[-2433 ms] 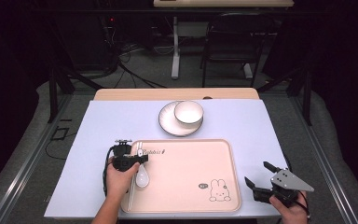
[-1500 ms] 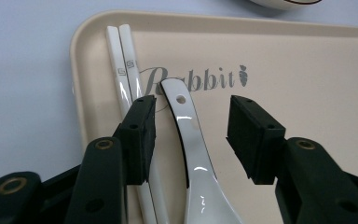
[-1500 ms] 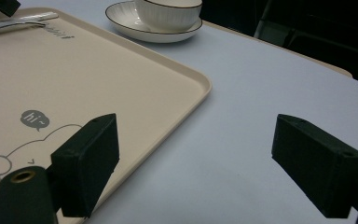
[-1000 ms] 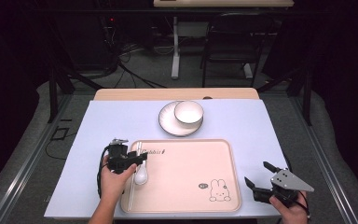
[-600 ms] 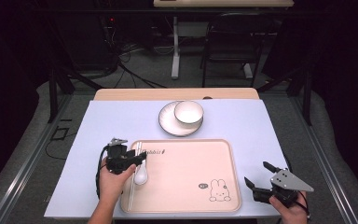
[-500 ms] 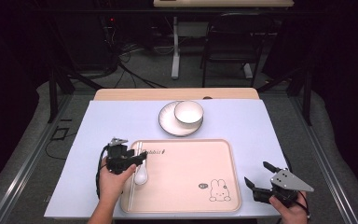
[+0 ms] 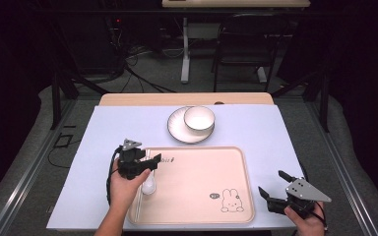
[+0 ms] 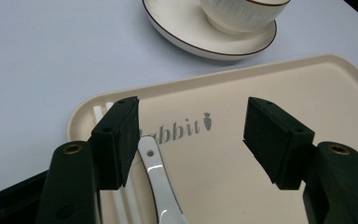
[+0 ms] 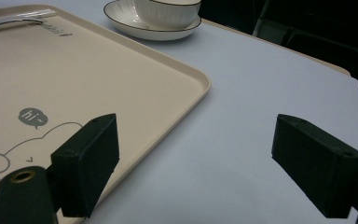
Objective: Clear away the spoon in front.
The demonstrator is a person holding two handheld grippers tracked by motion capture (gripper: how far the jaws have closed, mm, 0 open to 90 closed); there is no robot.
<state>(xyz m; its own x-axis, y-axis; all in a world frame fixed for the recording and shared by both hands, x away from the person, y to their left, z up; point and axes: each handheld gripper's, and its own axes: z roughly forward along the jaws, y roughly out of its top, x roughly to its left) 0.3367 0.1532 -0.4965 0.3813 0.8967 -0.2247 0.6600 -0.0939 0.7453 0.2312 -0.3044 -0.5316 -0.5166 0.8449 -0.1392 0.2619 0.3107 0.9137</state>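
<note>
In the left claw view, the spoon (image 8: 161, 186) runs off the bottom edge, its bowl unseen.

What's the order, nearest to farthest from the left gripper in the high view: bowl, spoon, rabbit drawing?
From the left gripper:
1. Spoon, just below it on the tray's left side.
2. Bowl, behind the tray on its plate.
3. Rabbit drawing, near the tray's front right corner.

"Rabbit" and "hi~" on tray (image 7: 197, 196)

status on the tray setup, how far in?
Done: spoon and chopsticks lie at the tray's left edge. In hand: nothing; the left hand-held gripper has just been opening, jaws empty above the spoon. Left: bowl sits on its plate off the tray; right hand-held gripper open, idle.
</note>
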